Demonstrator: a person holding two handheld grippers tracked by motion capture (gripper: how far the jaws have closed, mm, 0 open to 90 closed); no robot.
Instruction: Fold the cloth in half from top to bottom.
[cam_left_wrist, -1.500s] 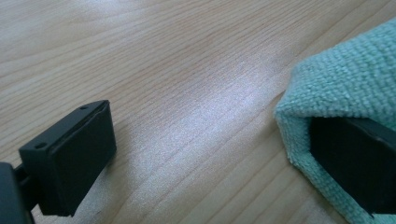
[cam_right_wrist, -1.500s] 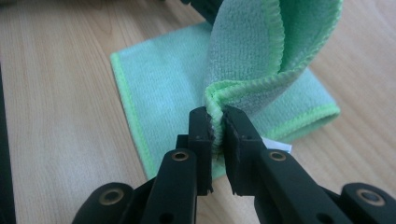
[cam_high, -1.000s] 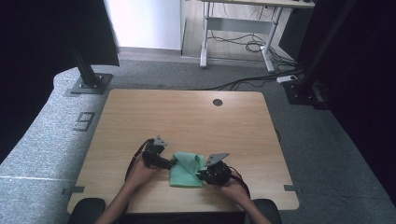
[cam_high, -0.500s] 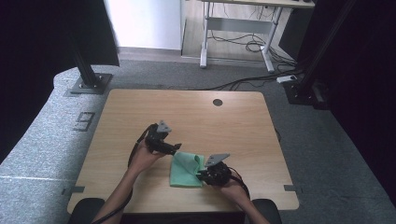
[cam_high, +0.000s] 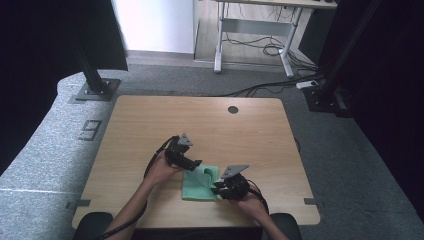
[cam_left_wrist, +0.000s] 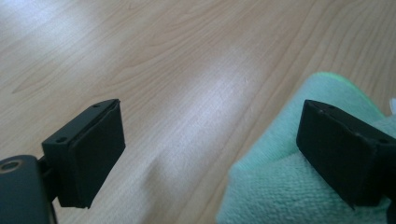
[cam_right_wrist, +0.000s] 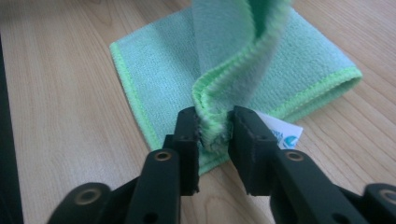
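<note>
Right gripper view: the right gripper (cam_right_wrist: 215, 126), jaws just easing apart, pinches the green cloth's (cam_right_wrist: 177, 65) raised fold at lower centre; the left gripper (cam_left_wrist: 210, 154) stands spread.

I see bare table (cam_high: 150, 125) on every far side of my grippers, room to pass anywhere. Only the green cloth (cam_high: 197, 187) lies between left gripper (cam_high: 196, 163) and right gripper (cam_high: 216, 190).

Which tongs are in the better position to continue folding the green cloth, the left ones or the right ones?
The right tongs, probably. Their jaws have just been opening, yet a raised fold of the green cloth sits between them. The left tongs stand wide open with nothing between them, one jaw over the cloth's edge.
</note>
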